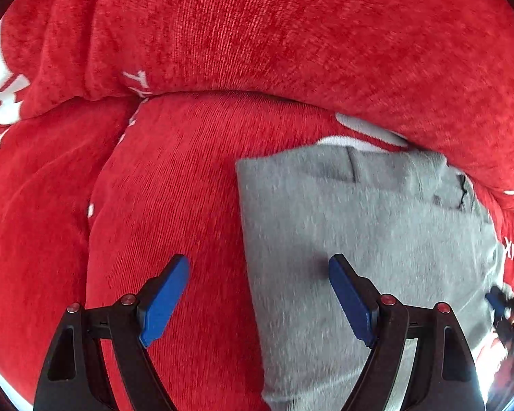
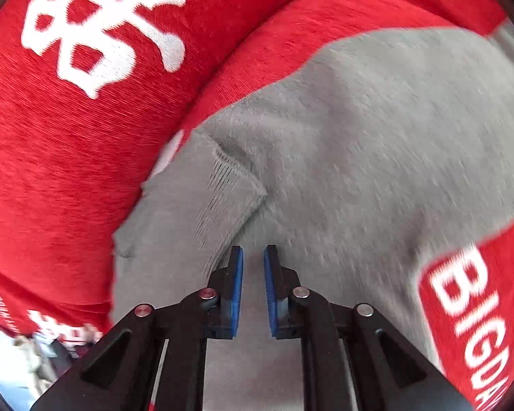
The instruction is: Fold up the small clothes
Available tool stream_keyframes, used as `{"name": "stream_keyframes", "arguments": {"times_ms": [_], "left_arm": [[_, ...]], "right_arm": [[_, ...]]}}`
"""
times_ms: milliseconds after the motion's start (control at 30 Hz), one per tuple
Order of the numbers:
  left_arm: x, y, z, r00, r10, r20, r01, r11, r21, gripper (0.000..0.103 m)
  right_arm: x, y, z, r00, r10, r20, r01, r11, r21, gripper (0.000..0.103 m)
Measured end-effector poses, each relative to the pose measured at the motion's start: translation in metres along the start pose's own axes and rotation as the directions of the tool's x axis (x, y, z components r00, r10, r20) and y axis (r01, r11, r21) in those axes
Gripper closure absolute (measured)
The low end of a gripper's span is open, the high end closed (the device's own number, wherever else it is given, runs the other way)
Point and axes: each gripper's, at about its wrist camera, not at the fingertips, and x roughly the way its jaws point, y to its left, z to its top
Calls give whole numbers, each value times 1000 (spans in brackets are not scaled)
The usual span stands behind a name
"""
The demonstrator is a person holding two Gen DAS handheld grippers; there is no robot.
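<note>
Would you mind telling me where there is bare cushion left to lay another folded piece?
The red seat cushion is bare left of the grey garment, as far as the seam by the neighbouring cushion. The garment's far edge crowds the back cushion, and the right gripper hovers over it.

left tool [image 1: 258, 299] spread wide | straddles grey garment [image 1: 359, 226] edge | red cushion [image 1: 188, 188]

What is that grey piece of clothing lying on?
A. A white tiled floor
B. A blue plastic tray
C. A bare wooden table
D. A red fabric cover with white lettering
D: the grey garment lies flat on a red fabric cover printed with white lettering, which surrounds it in both wrist views.
</note>
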Motion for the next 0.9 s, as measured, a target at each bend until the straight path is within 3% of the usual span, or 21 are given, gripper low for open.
{"name": "stream_keyframes", "arguments": {"times_ms": [100, 200, 300, 367, 433, 467, 500, 567, 700, 900], "left_arm": [[7, 5, 10, 999, -38, -37, 37, 999, -16, 19], [8, 7, 18, 998, -45, -49, 46, 999, 3, 20], [8, 8, 21, 996, -60, -65, 62, 998, 27, 24], [7, 7, 23, 996, -60, -68, 64, 996, 60, 32], [5, 4, 25, 995, -83, -59, 89, 991, 100, 69], [5, 3, 27, 990, -125, -66, 131, 986, 102, 81], [5, 3, 28, 988, -138, -69, 145, 985, 98, 85], [1, 1, 31, 990, -133, -51, 138, 983, 123, 89], [-6, 1, 36, 992, -124, -33, 128, 977, 168, 91], [-2, 19, 34, 992, -122, -23, 124, 980, 156, 91]], "right_arm": [[9, 34, -42, 985, 100, -138, -116, 987, -114, 79], [41, 95, -113, 937, 143, -320, -234, 935, -268, 62], [68, 137, -160, 901, 194, -389, -322, 898, -299, 62], [89, 149, -173, 885, 255, -390, -361, 904, -228, 62], [115, 157, -176, 894, 257, -366, -341, 922, -186, 62], [122, 161, -182, 899, 251, -359, -330, 927, -178, 62], [133, 159, -180, 899, 255, -355, -323, 935, -147, 63], [142, 151, -185, 888, 291, -356, -339, 938, -80, 96], [141, 158, -193, 849, 382, -365, -414, 910, -11, 97], [154, 146, -205, 865, 356, -353, -372, 928, 23, 97]]}}
